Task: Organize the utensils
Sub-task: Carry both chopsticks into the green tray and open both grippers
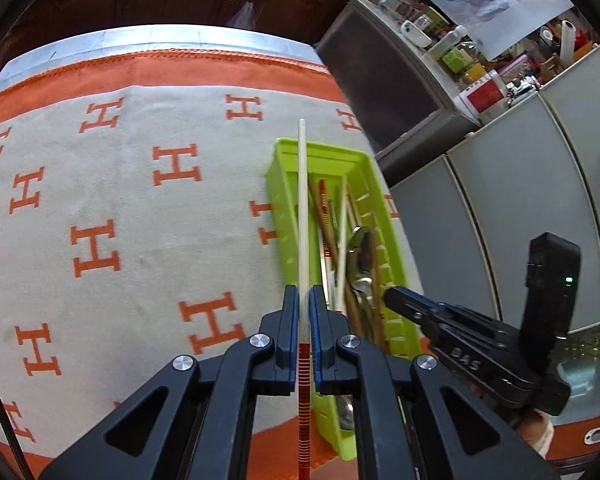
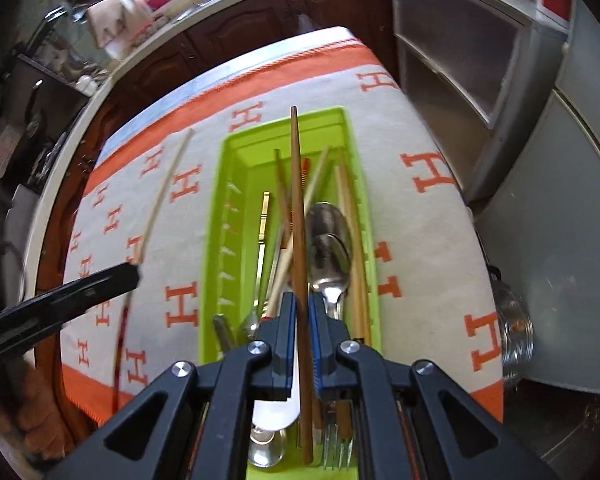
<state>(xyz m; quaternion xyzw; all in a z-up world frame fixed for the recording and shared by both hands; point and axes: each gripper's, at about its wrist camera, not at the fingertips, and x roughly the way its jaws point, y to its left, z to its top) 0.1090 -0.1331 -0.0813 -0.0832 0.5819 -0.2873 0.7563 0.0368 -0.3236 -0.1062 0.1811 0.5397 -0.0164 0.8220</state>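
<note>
A pale cream chopstick with a red-and-black banded handle end (image 1: 303,216) is clamped between the blue-padded jaws of the left gripper (image 1: 304,300), its thin tip raised over the left wall of the lime-green slotted plastic tray (image 1: 290,216); from the right wrist view the same stick is seen curved by the lens and slightly blurred, held well left of the tray. A dark brown wooden chopstick (image 2: 299,216) is pinched in the right gripper (image 2: 303,304), lying along the tray's length above its contents. Inside the tray are seen a shiny steel spoon (image 2: 327,236), a light bamboo pair of chopsticks (image 2: 352,240) against the right wall, a gold-trimmed handle (image 2: 265,220) toward the left wall, and fork tines (image 2: 336,454) at the near end. The near end of the tray is hidden behind the black gripper linkages. The tray rests on a soft grey cloth with orange H letters and an orange border (image 1: 120,200).
</note>
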